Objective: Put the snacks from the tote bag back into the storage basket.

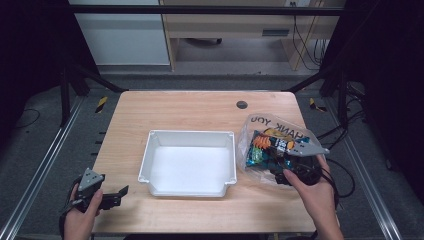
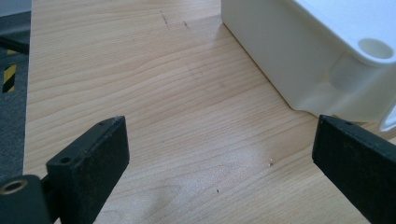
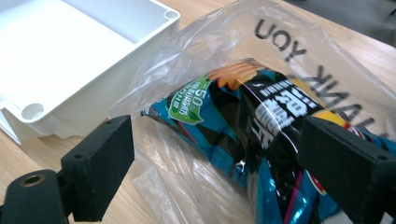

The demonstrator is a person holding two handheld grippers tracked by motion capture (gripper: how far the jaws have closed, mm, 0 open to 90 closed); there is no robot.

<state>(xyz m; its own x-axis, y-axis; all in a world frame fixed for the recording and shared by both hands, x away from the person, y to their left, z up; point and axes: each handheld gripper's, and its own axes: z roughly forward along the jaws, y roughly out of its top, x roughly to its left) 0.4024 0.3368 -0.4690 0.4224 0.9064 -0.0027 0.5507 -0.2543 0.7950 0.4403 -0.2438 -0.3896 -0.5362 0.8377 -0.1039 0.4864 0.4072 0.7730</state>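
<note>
Surface: light wooden surface; carries all items listed below.
Tray: white plastic tray, empty, near the middle of the surface.
Bag: clear plastic bag printed "THANK YOU", lying just right of the tray, its left edge close beside the tray wall.
Snack packet: blue-and-black snack packet inside the bag, lying flat, visible through the film.
Right claw: jaws apart, set one on each side of the packet through the film. Contact with the bag is not confirmed in the right gripper view. In the high view the claw sits at the bag's near edge, held by the right hand.
Left claw: jaws apart, nothing between them, low over bare surface at the near left corner. The tray's near-left corner lies ahead and to the right in the left gripper view.
Step in hand (judgement): approach for a grasp on the bagged packet; the tray is the probable destination.
Next move (judgement): advance the right claw until the jaws bracket the packet body, then close on packet and film together. Grip the packet itself, since loose film alone is likely to slip or stretch.
Left claw role (judgement): available to pin or open the bag if the packet is to be drawn out.
Risk (judgement): the bag may drag against the tray wall during lifting.
</note>
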